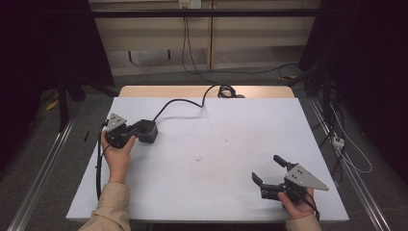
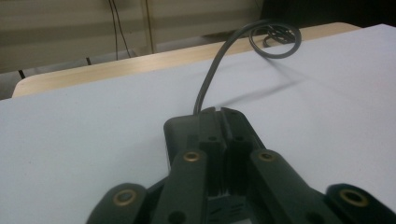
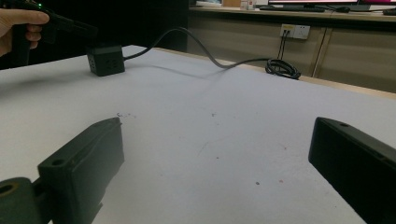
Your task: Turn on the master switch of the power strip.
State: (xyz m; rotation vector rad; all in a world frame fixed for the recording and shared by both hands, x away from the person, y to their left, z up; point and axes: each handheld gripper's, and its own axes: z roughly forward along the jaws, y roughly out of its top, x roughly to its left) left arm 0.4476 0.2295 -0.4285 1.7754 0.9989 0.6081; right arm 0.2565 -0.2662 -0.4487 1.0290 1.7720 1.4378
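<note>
A black cube-shaped power block (image 1: 151,134) sits on the white table top (image 1: 216,139) at the left, and its dark cable (image 1: 180,101) runs back to a coil (image 1: 226,90) at the far edge. My left gripper (image 1: 139,129) reaches over the block from the left. In the left gripper view its jaws (image 2: 222,114) stand together over the block's top (image 2: 180,128), and I see nothing between them. At the front right my right gripper (image 1: 266,168) rests low over bare table. Its jaws (image 3: 217,135) stand wide apart and hold nothing.
The cable coil (image 3: 282,70) lies on the bare wooden strip (image 1: 159,91) behind the white sheet. The right gripper view has the block (image 3: 105,59) far off at the upper left, under the left gripper (image 3: 88,30). More cables lie on the floor at the right (image 1: 339,142).
</note>
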